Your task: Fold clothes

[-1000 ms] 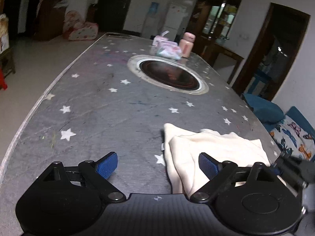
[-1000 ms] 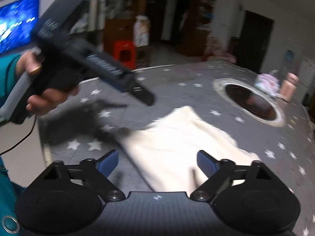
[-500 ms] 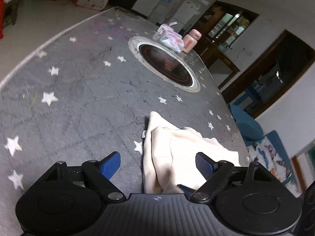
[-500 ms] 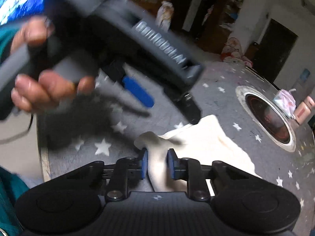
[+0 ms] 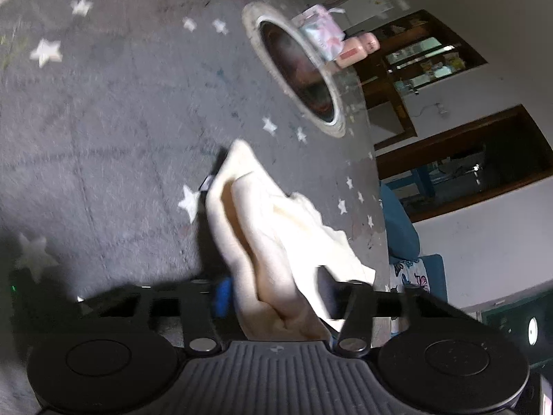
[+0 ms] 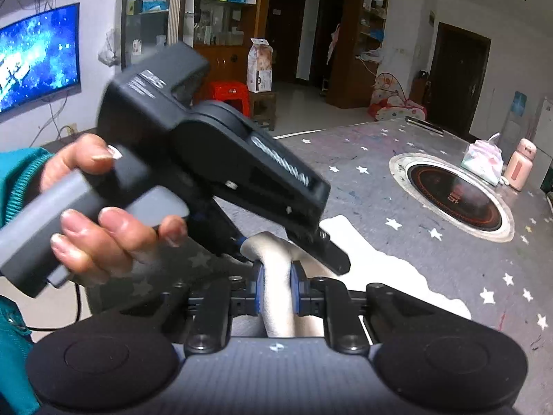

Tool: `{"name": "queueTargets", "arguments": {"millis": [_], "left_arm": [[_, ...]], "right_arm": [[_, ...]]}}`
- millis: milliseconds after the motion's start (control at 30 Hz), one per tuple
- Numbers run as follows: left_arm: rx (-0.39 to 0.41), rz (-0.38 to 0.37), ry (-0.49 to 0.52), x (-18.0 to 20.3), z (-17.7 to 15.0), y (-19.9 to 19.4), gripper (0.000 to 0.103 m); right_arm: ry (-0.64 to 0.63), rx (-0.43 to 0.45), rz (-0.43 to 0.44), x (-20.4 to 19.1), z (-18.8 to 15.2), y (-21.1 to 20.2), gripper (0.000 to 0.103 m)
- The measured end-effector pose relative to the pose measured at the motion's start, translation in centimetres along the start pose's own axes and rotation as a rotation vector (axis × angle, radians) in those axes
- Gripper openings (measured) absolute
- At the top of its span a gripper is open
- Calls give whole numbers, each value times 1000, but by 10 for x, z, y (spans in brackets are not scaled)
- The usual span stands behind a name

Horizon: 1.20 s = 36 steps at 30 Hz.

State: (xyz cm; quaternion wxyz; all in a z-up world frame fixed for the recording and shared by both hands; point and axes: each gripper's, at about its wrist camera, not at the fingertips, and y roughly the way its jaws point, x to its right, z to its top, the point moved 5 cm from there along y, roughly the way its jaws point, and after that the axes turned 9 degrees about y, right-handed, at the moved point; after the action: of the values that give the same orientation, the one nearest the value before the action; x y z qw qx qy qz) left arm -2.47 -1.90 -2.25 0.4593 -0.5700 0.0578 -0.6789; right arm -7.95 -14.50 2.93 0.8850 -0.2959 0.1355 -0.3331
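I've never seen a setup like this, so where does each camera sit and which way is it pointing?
Left wrist: rides on the left tool, looking along it over the cloth it grips, toward the burner; no body shows.
Right wrist: rides on the right tool, gripping the cloth; shows the left hand.
Shared: cloth, burner, table.

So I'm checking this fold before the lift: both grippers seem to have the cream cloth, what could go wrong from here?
The left gripper has a thick bunch of the cream cloth between its fingers, so layers may slip unevenly. The right gripper pinches only a narrow roll near an edge, which could pull free. The two grippers sit very close together, so they may bump, and the cloth could drag toward the inset burner.
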Motion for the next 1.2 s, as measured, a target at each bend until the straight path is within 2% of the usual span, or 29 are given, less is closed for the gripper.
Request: {"name": "queueTargets", "arguments": {"millis": [67, 167, 233, 400, 733, 833, 967, 1067, 1133, 1200], "left_arm": [[-8, 9, -10, -3, -1, 3, 24], [-6, 29, -5, -6, -2, 2, 22], [-6, 29, -10, -8, -2, 2, 21], [3, 47, 43, -5, -3, 1, 21], [31, 119, 154, 4, 2, 0, 21], [30, 128, 169, 5, 2, 1, 21], [35, 150, 214, 8, 1, 1, 21], [44, 172, 247, 12, 1, 2, 20], [51, 181, 265, 15, 3, 2, 19], [60, 188, 297, 21, 3, -1, 18]], "right_arm": [[15, -3, 10, 2, -3, 0, 14], [39, -12, 27, 6, -8, 1, 18], [71, -5, 32, 11, -12, -3, 31], [199, 31, -37, 47, -26, -25, 42], [522, 44, -360, 177, -78, -57, 43], [620, 44, -363, 201, -91, -60, 43], [701, 53, -311, 213, -101, -51, 44], [706, 64, -280, 209, -98, -48, 38], [697, 65, -259, 205, -95, -44, 23], [688, 71, -262, 201, -92, -44, 13]]}}
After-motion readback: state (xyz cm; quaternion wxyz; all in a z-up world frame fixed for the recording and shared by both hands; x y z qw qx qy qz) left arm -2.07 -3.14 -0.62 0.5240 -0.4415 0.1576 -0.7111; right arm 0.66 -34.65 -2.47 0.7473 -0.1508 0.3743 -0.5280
